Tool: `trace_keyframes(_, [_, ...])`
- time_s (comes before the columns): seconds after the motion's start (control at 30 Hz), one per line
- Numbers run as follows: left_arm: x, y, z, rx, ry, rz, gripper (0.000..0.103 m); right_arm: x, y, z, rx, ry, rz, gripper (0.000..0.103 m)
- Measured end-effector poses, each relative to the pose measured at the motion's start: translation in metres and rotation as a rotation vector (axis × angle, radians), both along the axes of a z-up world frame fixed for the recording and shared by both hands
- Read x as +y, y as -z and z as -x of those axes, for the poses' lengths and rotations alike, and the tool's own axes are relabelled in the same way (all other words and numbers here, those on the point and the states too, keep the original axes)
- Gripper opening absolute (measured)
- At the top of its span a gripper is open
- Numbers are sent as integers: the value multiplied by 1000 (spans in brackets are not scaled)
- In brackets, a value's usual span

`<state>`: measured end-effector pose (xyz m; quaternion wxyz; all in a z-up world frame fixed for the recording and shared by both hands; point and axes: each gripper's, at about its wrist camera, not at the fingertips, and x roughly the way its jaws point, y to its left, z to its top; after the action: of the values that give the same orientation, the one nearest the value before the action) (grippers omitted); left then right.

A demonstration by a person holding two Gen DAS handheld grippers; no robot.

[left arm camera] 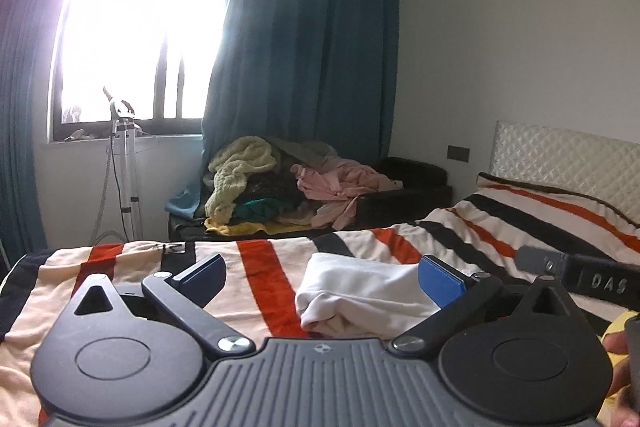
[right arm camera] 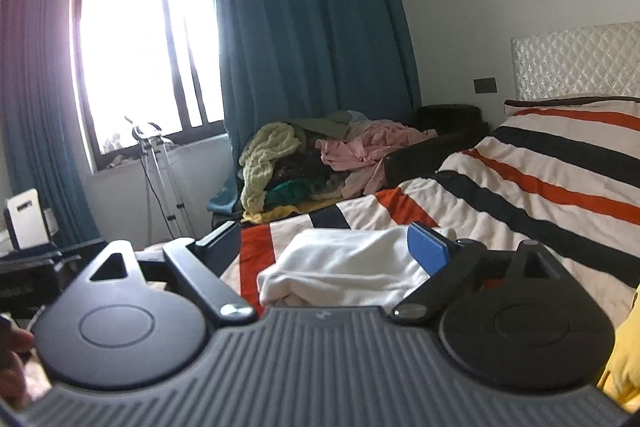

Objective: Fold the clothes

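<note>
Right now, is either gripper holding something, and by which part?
Nothing is held. The left gripper and the right gripper both have open jaws, and the folded white garment lies free on the striped bed cover.

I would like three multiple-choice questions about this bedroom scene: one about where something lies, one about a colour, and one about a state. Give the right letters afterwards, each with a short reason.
1. Where does the folded white garment lie?
A. on the striped blanket
B. on the window sill
C. on the floor

2. What colour are the curtains?
A. yellow
B. teal blue
C. white

3. How does the left gripper stand?
A. shut on the white garment
B. open, holding nothing
C. shut on the curtain

Answers:
1 A: the garment rests on the striped blanket that covers the bed.
2 B: both wrist views show teal blue cloth beside the window.
3 B: its jaws are spread wide and the pads do not press the garment.
</note>
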<state>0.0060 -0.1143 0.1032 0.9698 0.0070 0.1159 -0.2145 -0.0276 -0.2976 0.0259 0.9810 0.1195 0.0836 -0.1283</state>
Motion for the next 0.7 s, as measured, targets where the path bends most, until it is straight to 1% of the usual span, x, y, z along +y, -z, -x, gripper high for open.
trace_keyframes(0.13, [9,14,-7,14,-12,10,103,10,21,-11,22,1,23,91])
trace_keyframes(0.33, [9,42,-32,85,-29,-14,103,17,50,-26,67,-1,31,91])
trace_keyframes(0.47, [6,56,-37,100,-29,-30,103,22,69,-30,79,-9,47,91])
trace_keyframes(0.53, [4,60,-38,90,-37,-38,103,22,74,-31,80,1,50,91])
trace_keyframes(0.7, [3,63,-37,85,-44,-46,103,17,74,-33,78,38,42,91])
